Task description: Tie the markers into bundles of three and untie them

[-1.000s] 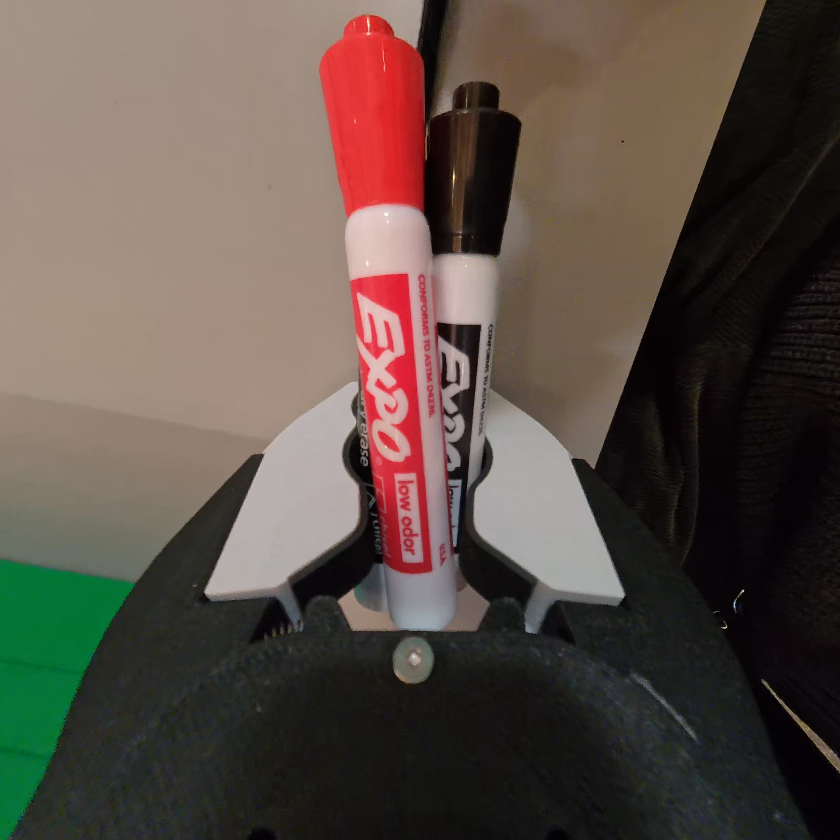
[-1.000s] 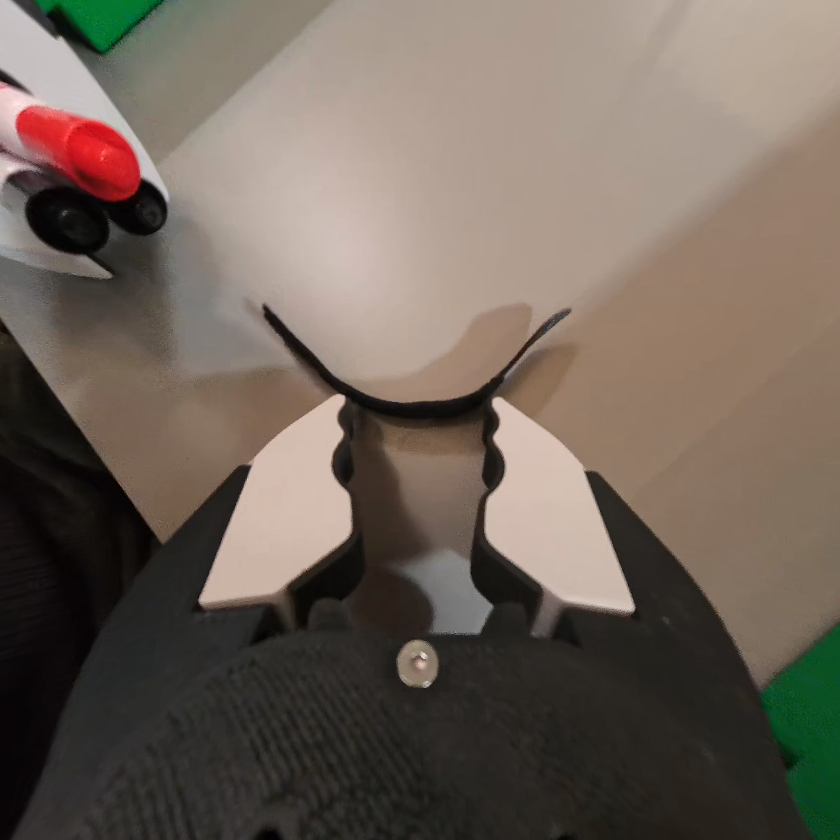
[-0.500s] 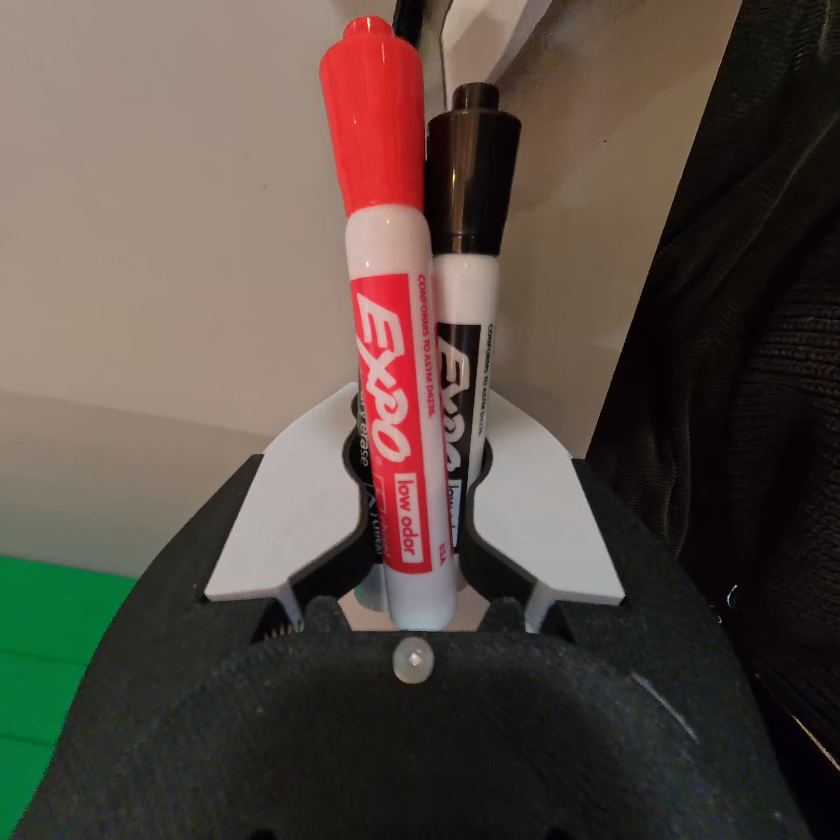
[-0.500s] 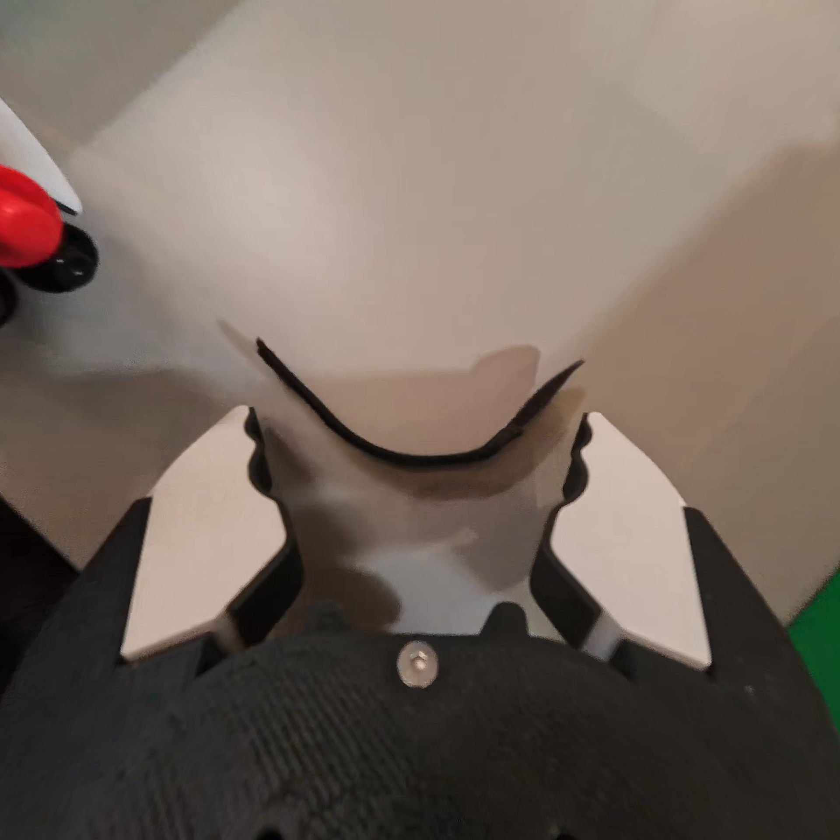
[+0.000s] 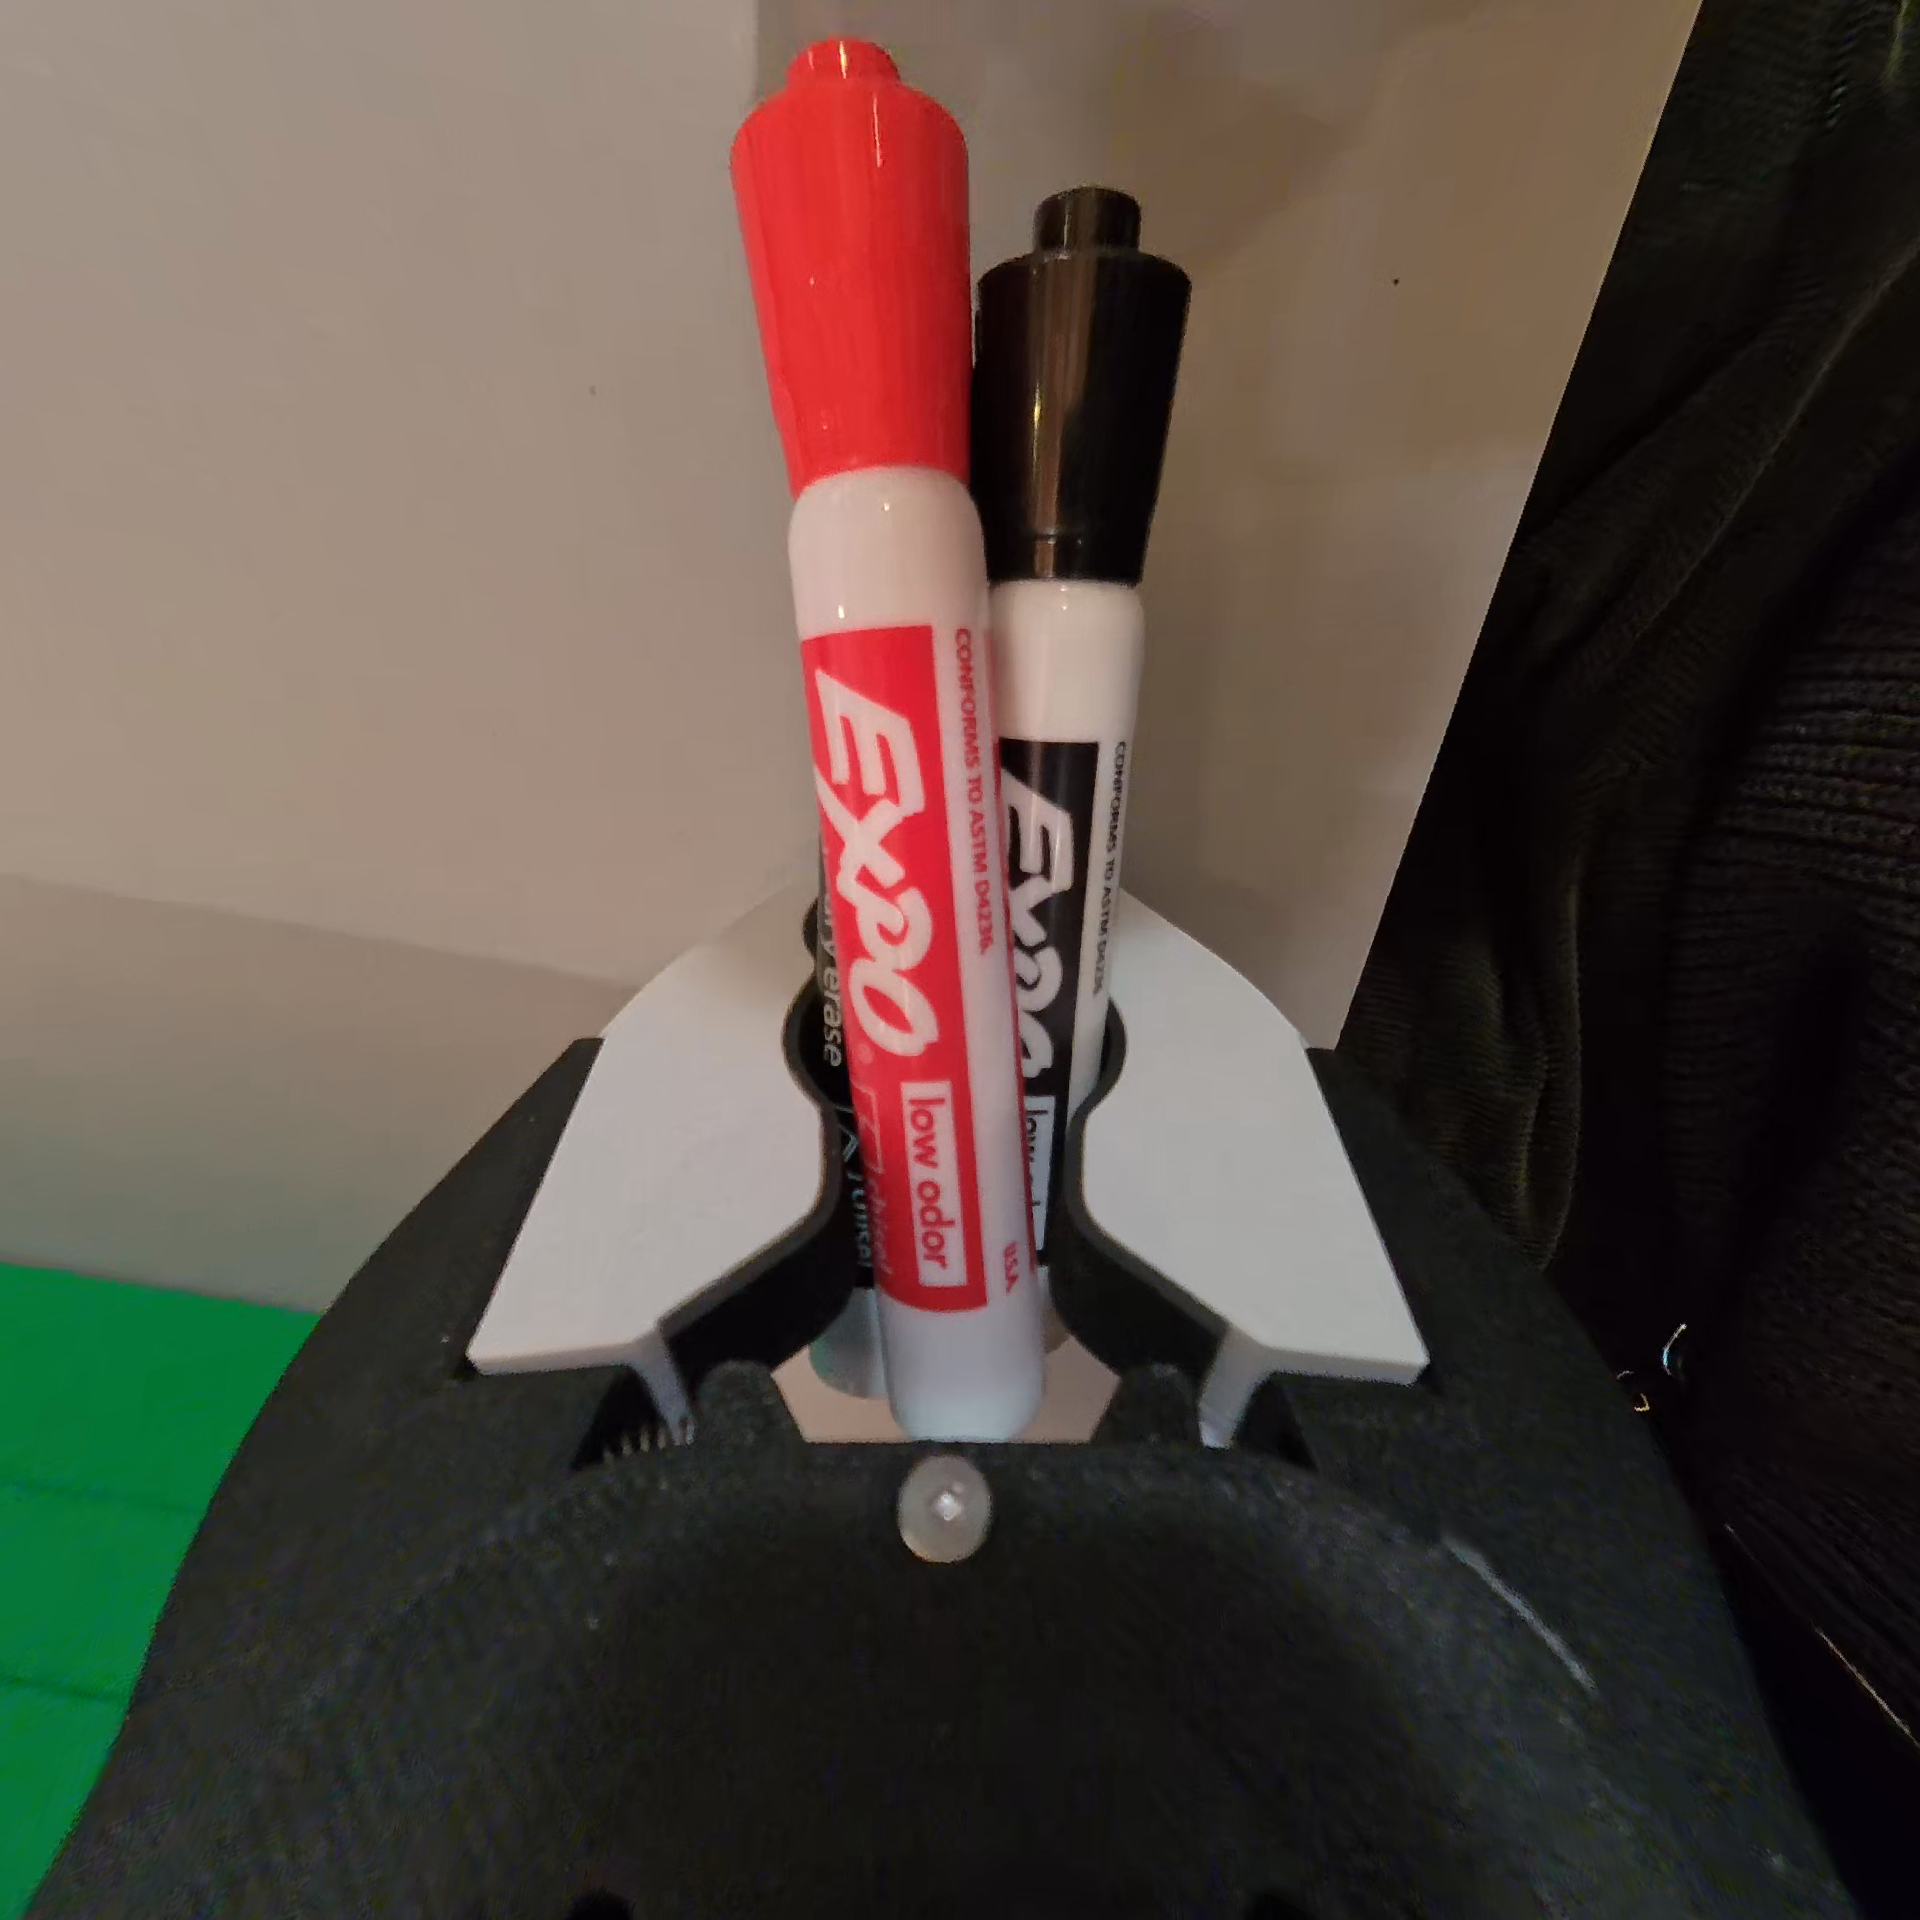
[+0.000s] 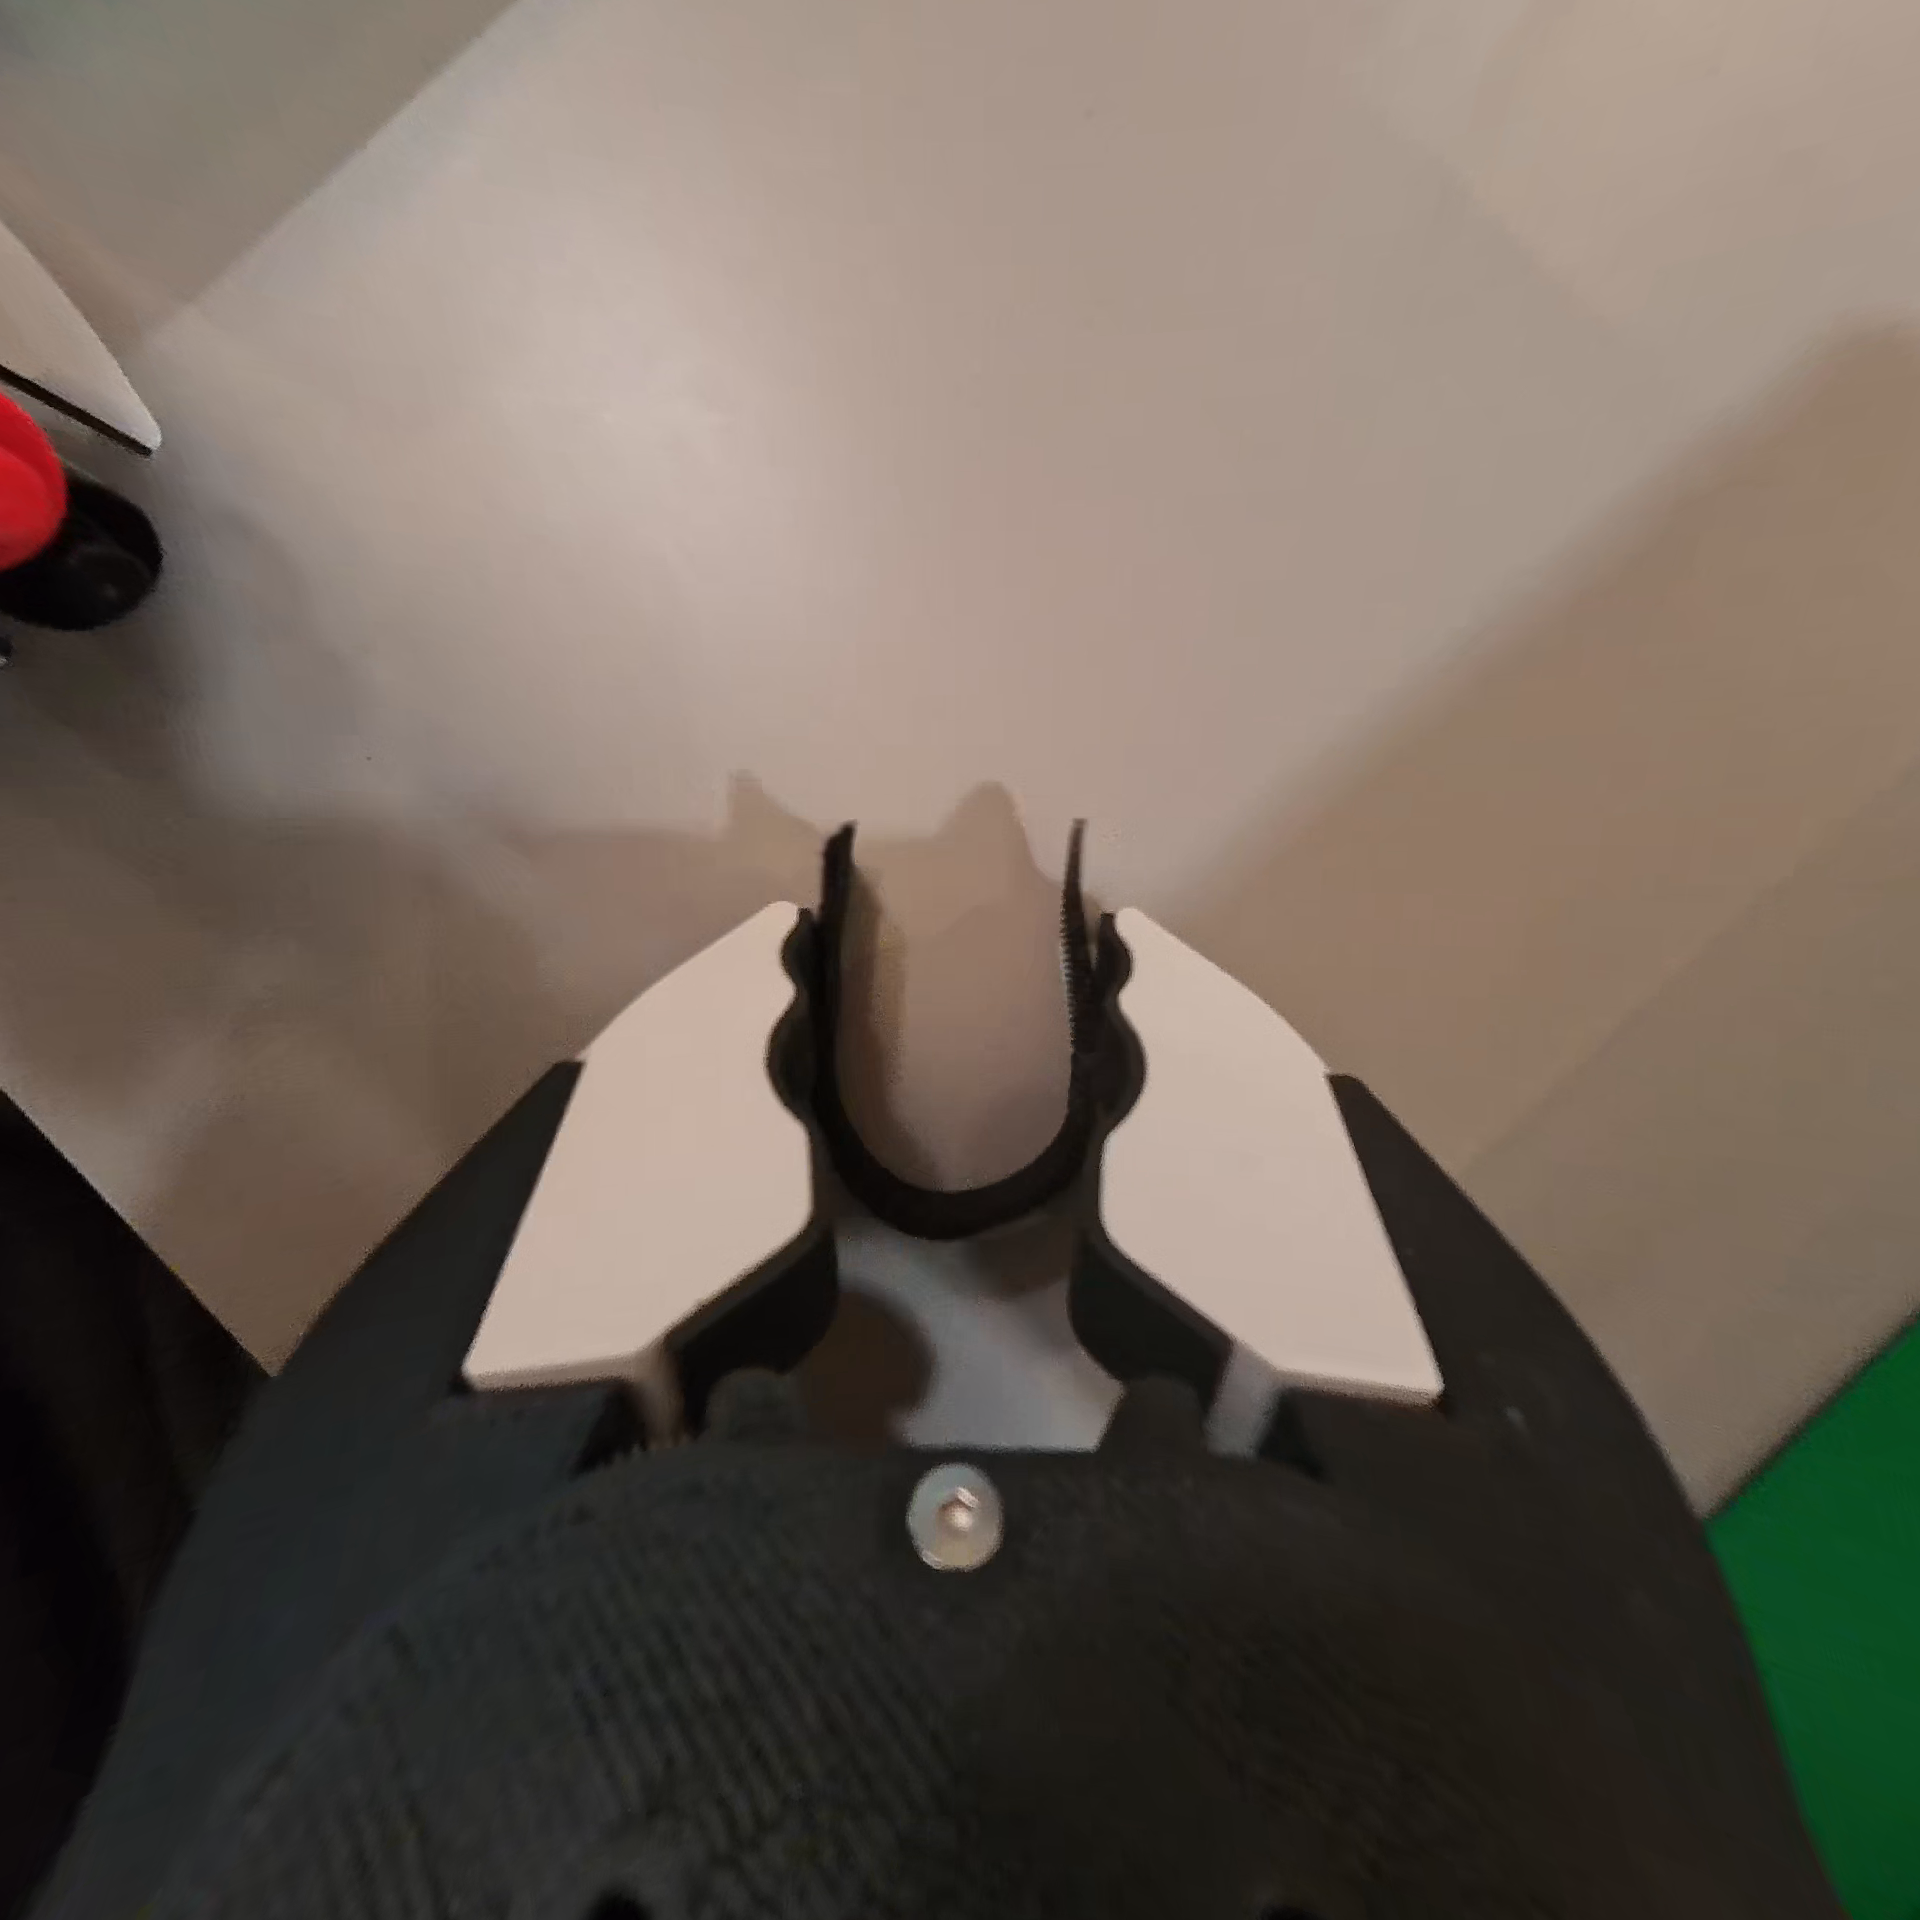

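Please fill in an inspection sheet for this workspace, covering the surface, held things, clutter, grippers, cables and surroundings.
Surface: beige tabletop, bare near the grippers.
Held things: red marker and black marker, capped, side by side; black strap, bent into a U.
Clutter: nothing seen.
Grippers: left gripper shut on the markers; right gripper shut on the strap.
Cables: nothing seen.
Surroundings: green mat beside the table; dark knitted sleeve at right.

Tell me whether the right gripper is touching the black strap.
Touching. In the right wrist view the black strap sits bent into a U between the right gripper fingers, its two sides pressed against their inner faces.
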